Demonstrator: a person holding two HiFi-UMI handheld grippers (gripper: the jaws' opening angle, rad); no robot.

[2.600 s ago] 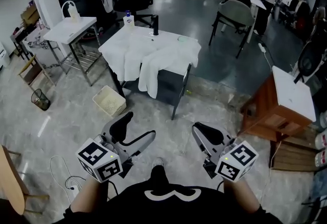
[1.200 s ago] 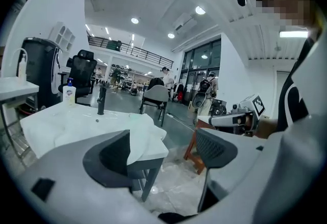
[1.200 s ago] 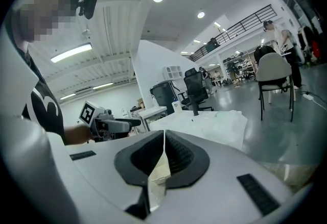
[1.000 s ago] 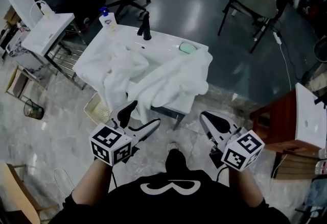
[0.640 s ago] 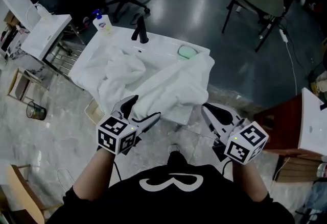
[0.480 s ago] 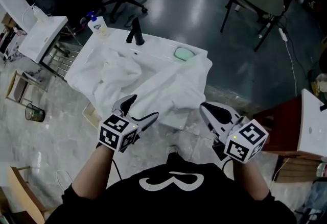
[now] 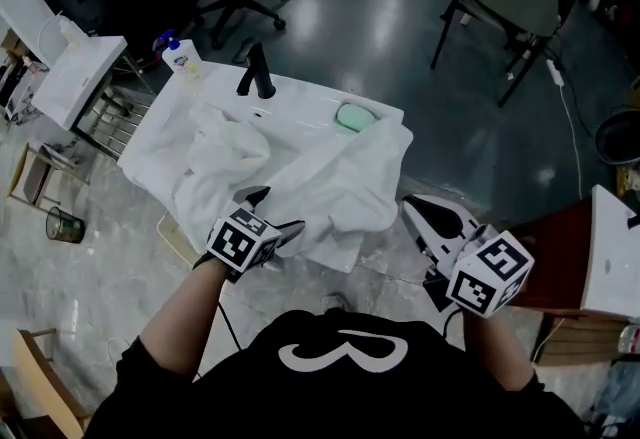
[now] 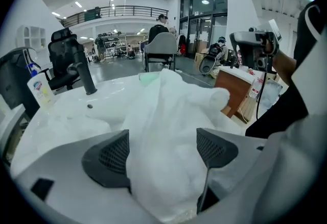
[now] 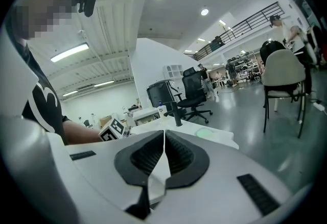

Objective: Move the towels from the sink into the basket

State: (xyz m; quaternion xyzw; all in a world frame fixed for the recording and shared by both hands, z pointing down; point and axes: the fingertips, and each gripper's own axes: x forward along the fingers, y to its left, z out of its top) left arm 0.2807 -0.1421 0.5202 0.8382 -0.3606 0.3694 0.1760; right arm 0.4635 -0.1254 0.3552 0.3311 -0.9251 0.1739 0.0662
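Sink (image 7: 300, 99): stands white on the open floor, with a black faucet (image 7: 252, 77) at its back edge, a soap bottle (image 7: 178, 55) by the back left corner and a pale green pad (image 7: 352, 117) near the back right corner.

Towels (image 7: 335, 177): lie heaped white across the basin and spill over the front edge and front right corner. Not yet lifted out of the sink.

Basket (image 7: 170, 232): sits on the floor below the sink's front left corner, largely hidden by hanging cloth. Impossible to tell whether anything is inside.

Left gripper (image 7: 272, 217): reaches in over the sink's front edge. Fingers (image 8: 110, 159) spread wide, with a thick fold of towel bulging up between them but not clamped. Looks like the opening grasp of the task, with nothing moved so far. Calls next for closing on that fold deep enough to hold the bulk, then lifting it clear of the front edge and carrying it down and left to the basket.

Right gripper (image 7: 415, 209): hangs off the sink's front right corner, apart from the cloth. Fingers (image 9: 179, 154) pressed together on nothing. Probably needs to open and gather the trailing end, since so large a towel may drag.
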